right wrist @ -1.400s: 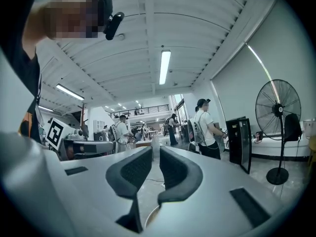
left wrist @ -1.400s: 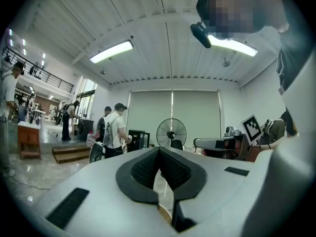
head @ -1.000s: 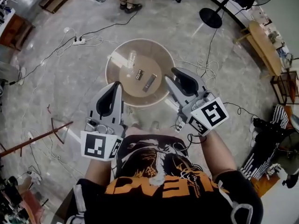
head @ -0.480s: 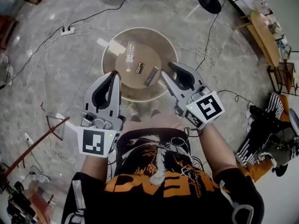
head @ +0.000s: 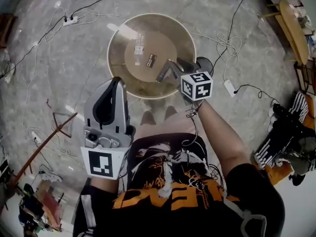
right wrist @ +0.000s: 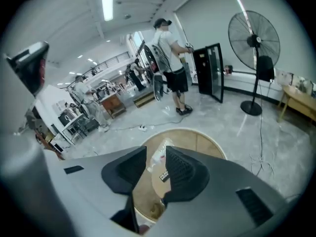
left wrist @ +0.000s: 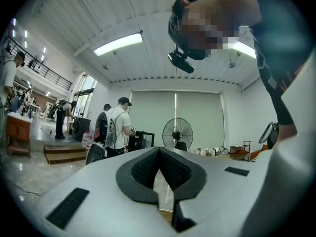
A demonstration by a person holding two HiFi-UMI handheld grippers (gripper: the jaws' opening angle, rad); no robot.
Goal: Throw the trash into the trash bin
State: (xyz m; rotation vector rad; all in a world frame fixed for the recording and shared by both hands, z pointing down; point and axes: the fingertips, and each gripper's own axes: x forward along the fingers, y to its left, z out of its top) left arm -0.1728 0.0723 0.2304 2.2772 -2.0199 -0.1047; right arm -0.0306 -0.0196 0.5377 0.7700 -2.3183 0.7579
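Observation:
A round wooden table stands in front of me on the floor. On it lie a clear plastic wrapper, a black packet and a dark narrow packet. My right gripper tilts down over the table's near right part, with its tips just beside the narrow packet. Its jaws stand slightly apart with nothing between them. Through that gap in the right gripper view show the wrapper and the black packet. My left gripper is held level short of the table's near edge, shut and empty.
Cables and power strips trail over the marble floor on both sides of the table. A wooden bench is at the far right. A standing fan and a person with a backpack are beyond the table.
My right gripper has dropped forward and down onto the table's near right part and tipped downward. The left gripper has shifted a little. The table now sits closer in view.

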